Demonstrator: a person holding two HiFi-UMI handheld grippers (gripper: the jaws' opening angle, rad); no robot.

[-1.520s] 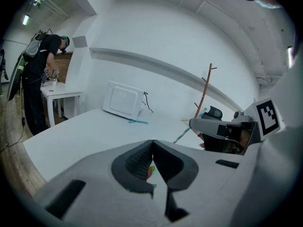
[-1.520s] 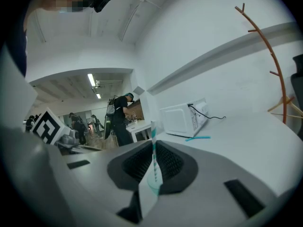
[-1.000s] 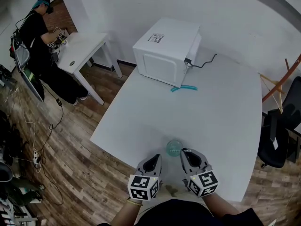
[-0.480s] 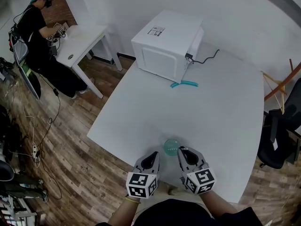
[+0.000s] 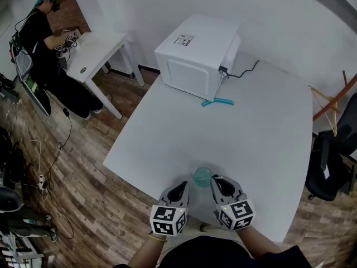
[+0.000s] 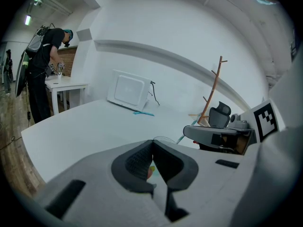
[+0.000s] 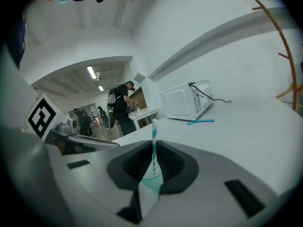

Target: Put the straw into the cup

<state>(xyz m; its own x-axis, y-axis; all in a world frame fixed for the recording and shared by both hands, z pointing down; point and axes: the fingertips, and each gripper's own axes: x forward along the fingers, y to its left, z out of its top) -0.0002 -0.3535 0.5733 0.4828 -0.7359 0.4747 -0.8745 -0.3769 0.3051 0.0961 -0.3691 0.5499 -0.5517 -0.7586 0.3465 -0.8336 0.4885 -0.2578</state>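
A clear teal cup (image 5: pixel 202 176) stands near the front edge of the white table (image 5: pixel 251 138), just ahead of both grippers. My right gripper (image 5: pixel 215 179) sits right beside the cup and is shut on a white-and-teal striped straw (image 7: pixel 154 135), which sticks upright from between its pads (image 7: pixel 155 148). My left gripper (image 5: pixel 181 186) is just left of the cup, at the table's edge. Its jaws (image 6: pixel 152 142) are shut with nothing held, and the cup's rim (image 6: pixel 164 139) shows just beyond them.
A white microwave (image 5: pixel 198 54) stands at the table's far end with a loose teal straw (image 5: pixel 217 101) in front of it. A person (image 5: pixel 42 43) works at a small white table at far left. A black chair (image 5: pixel 334 161) and a wooden coat stand are at the right.
The right gripper has sunk slightly with the straw in it. The left gripper has stayed put. The head view has shifted a little.
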